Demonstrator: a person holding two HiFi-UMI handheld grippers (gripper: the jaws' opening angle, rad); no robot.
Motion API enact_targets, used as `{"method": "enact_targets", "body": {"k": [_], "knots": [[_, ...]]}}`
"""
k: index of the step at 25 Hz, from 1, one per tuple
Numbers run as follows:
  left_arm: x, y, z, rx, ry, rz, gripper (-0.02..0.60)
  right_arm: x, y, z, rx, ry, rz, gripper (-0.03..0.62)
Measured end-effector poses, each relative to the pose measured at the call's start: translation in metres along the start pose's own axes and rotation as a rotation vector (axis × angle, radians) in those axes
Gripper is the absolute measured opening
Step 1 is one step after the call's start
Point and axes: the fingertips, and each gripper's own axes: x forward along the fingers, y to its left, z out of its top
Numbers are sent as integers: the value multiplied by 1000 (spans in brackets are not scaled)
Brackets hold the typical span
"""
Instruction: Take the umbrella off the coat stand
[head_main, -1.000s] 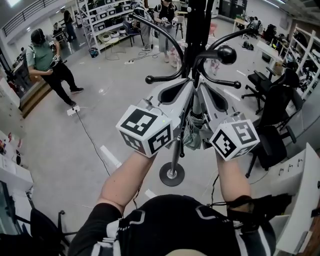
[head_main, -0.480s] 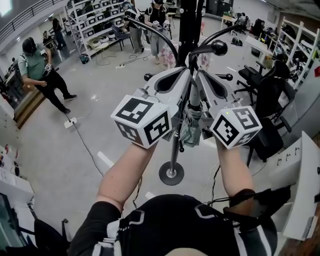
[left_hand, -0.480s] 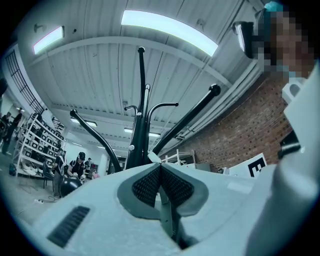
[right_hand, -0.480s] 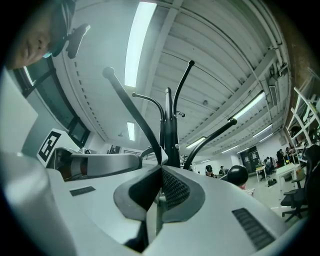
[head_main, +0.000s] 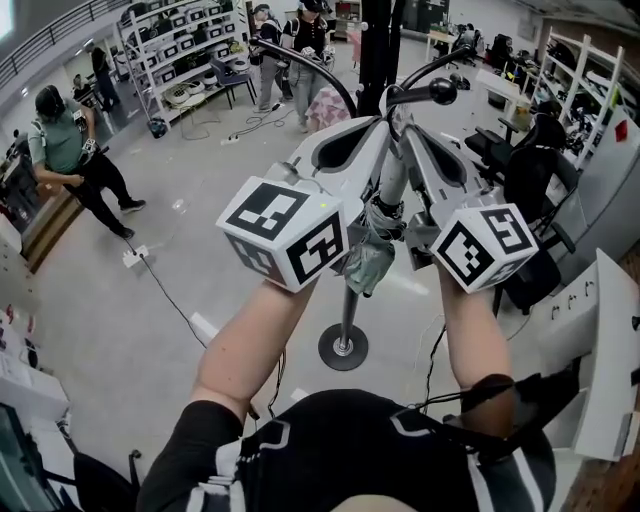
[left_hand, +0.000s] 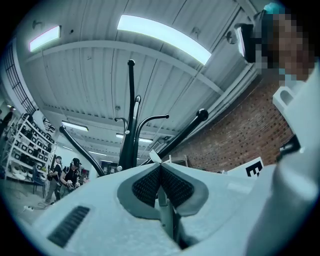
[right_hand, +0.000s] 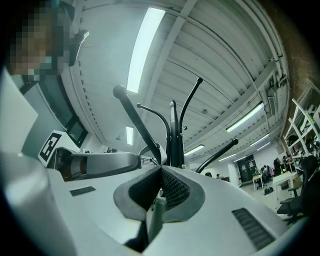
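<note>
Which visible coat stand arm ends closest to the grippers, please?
The arm with the large round knob, just beyond the right gripper holding the umbrella; the others end farther away.

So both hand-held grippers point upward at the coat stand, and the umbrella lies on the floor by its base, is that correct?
Not quite. The umbrella is not on the floor: the head view shows it hanging folded between the left hand-held gripper and the right hand-held gripper, above the base. Both do point upward at the coat stand.
</note>
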Motion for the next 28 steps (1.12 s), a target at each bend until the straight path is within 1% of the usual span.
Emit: {"method": "enact_targets", "body": {"k": [8, 11, 14, 23, 28], "knots": [[-5, -25, 26, 20, -20, -75, 12, -14, 14, 29, -28, -49, -33, 8], [-9, -36, 38, 4, -40, -110, 12, -22, 21, 44, -44, -75, -45, 8], [-16, -46, 50, -12, -60, -130, 12, -30, 27, 60, -58, -97, -61, 8], [-26, -70, 78, -3, -123, -189, 12, -50, 47, 93, -122, -143, -91, 8], [-45, -80, 88, -11, -143, -217, 12, -58, 68, 99, -131, -151, -84, 8]]}}
